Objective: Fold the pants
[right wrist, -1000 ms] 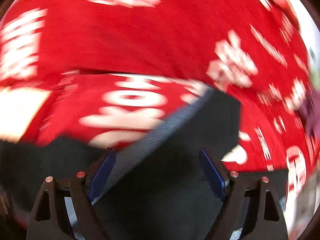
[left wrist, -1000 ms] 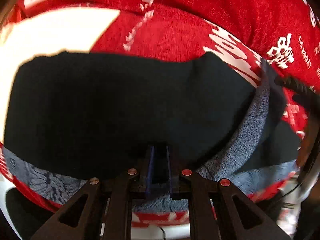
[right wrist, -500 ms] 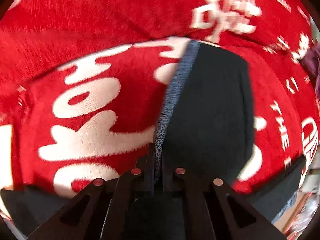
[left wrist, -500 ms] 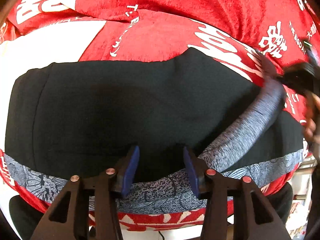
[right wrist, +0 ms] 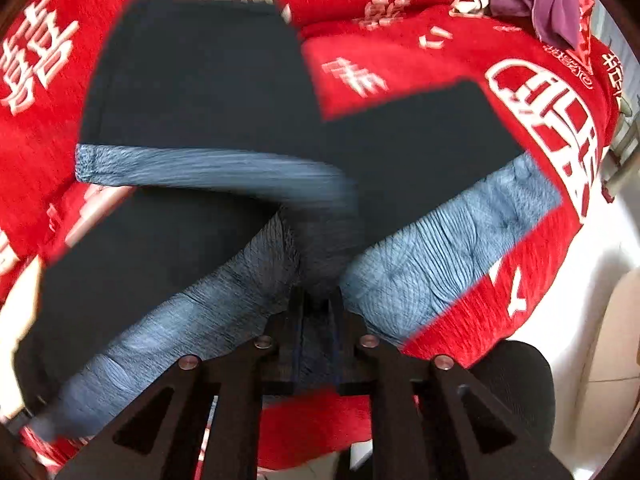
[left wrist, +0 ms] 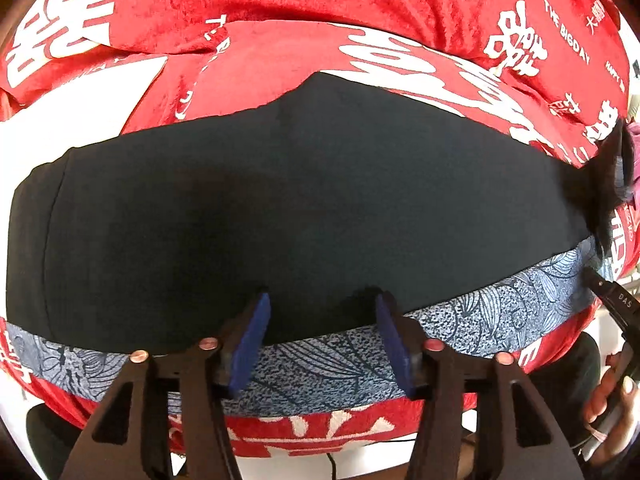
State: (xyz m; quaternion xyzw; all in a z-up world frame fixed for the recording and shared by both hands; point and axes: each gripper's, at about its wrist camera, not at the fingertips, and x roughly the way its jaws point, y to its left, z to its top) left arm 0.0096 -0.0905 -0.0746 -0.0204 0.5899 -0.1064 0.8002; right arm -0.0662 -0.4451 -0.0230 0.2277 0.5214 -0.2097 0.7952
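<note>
Black pants (left wrist: 304,200) fill the red blanket (left wrist: 280,8); left jaws opening over the hem, right jaws clamped on fabric.

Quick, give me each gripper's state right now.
Left gripper: open and opening, nothing pinched, above the pants.
Right gripper: shut on the pants' patterned blue band, jaws easing slightly apart.
</note>
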